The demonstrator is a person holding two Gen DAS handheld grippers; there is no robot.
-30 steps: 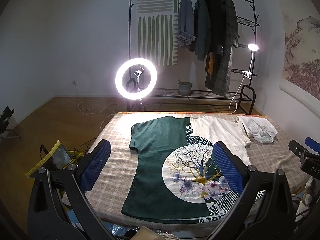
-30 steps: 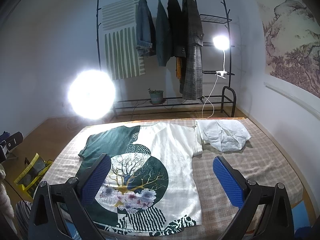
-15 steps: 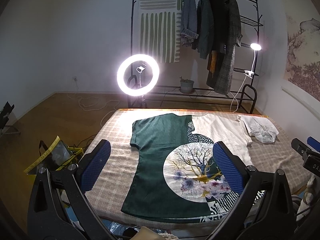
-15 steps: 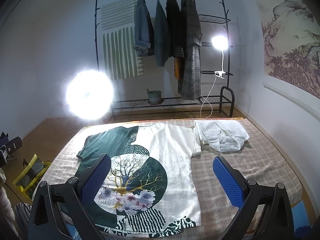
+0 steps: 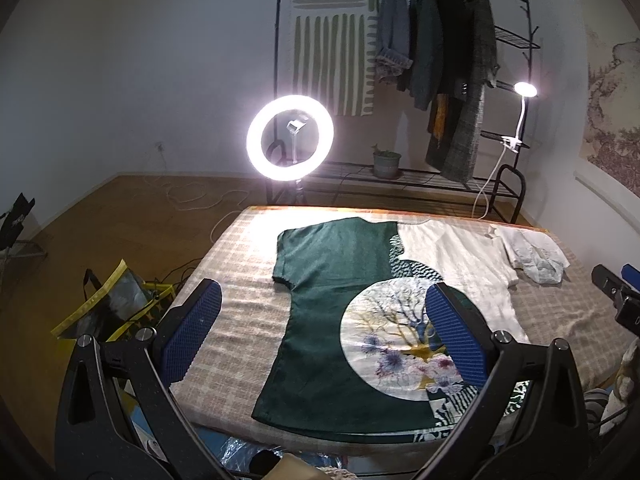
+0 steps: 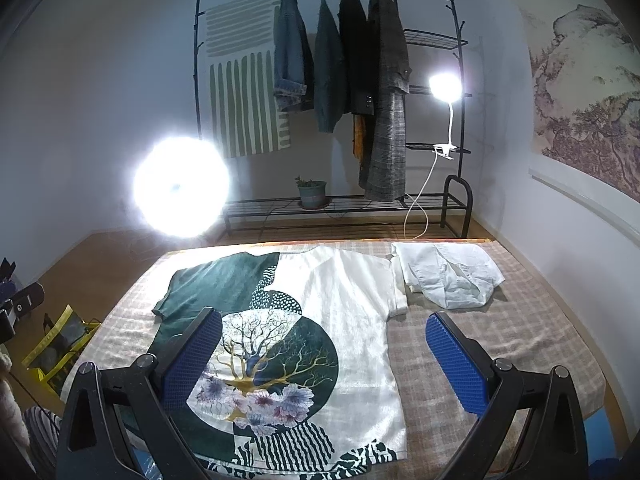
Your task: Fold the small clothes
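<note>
The left gripper (image 5: 320, 332) is wide apart and holds nothing. Its blue pads (image 5: 192, 336) hang above the near side of the table (image 5: 240, 264). The right gripper (image 6: 324, 356) is spread wide too, with nothing between its blue pads (image 6: 456, 364).

Under both grippers a T-shirt (image 5: 340, 304) lies flat on the table. One half is dark green and the other half is white. It has a big round picture of a tree and flowers. The T-shirt (image 6: 320, 320) lies spread out with both short sleeves out to the sides.

The left view shows the tip of the other gripper at the far right edge. It also shows the ring light (image 5: 290, 138) as a clear bright ring with a small holder in the middle. In the right view the ring light (image 6: 182, 188) is only a white glare.

A yellow-edged bag (image 5: 108, 308) stands on the floor left of the table. I cannot tell what is in it.

A small white garment (image 6: 448, 276) lies bunched up at the far right of the table, just beside the T-shirt's white sleeve.

The table has a checked cloth on it. The floor is brown wood. By the far wall stands a black clothes rack (image 6: 456, 120) with coats and a striped cloth. A small plant pot (image 6: 312, 192) sits on its low shelf. A clip lamp (image 6: 444, 88) shines on the rack. A landscape painting (image 6: 588, 96) hangs on the right wall.
</note>
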